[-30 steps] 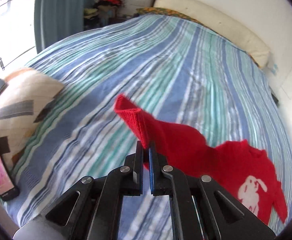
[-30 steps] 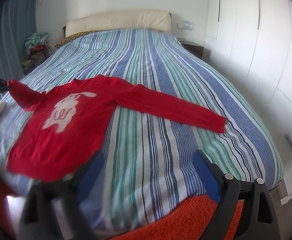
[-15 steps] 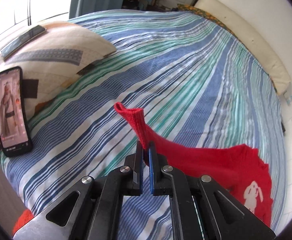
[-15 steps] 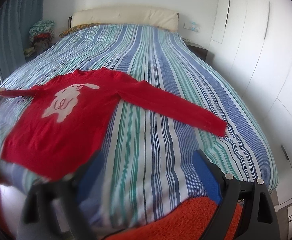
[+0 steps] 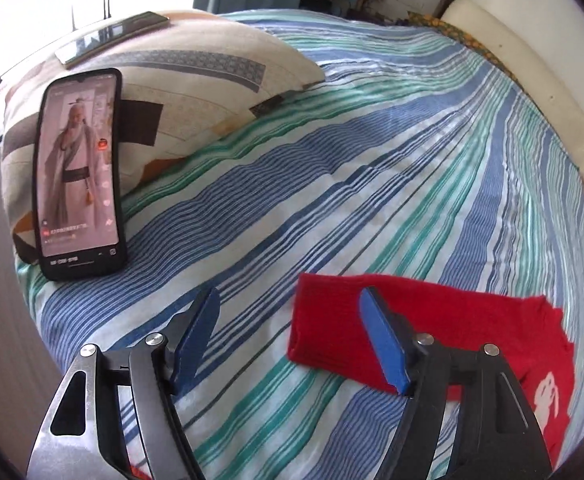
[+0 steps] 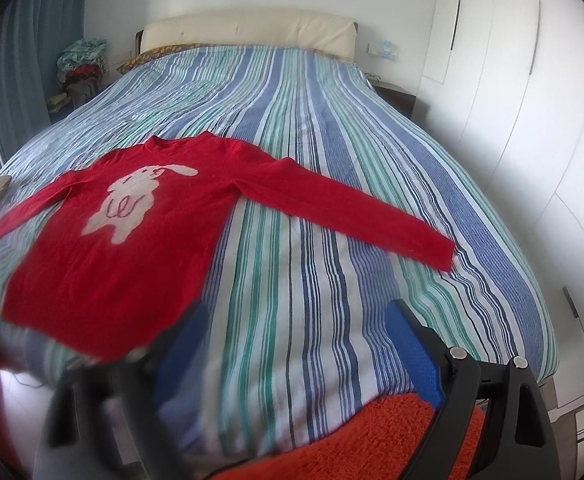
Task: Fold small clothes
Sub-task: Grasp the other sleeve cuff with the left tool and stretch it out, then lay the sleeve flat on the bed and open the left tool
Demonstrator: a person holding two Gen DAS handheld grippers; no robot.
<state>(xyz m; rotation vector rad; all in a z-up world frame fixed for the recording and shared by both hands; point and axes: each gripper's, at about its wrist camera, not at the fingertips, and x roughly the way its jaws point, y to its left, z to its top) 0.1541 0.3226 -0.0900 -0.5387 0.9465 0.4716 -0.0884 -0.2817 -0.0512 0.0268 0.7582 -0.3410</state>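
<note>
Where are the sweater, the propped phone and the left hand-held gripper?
sweater (image 6: 103, 264): right wrist view, on the chest below the rabbit.
phone (image 5: 79, 172): left wrist view, middle of the lit screen.
left hand-held gripper (image 5: 292, 338): left wrist view, midway between its open blue fingertips.

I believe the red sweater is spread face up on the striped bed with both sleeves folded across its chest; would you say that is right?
Not quite. The red sweater does lie face up on the striped bed, but both sleeves are stretched out to the sides, not folded across the chest. The right wrist view shows this; the left wrist view shows one cuff lying flat on the bed.
</note>
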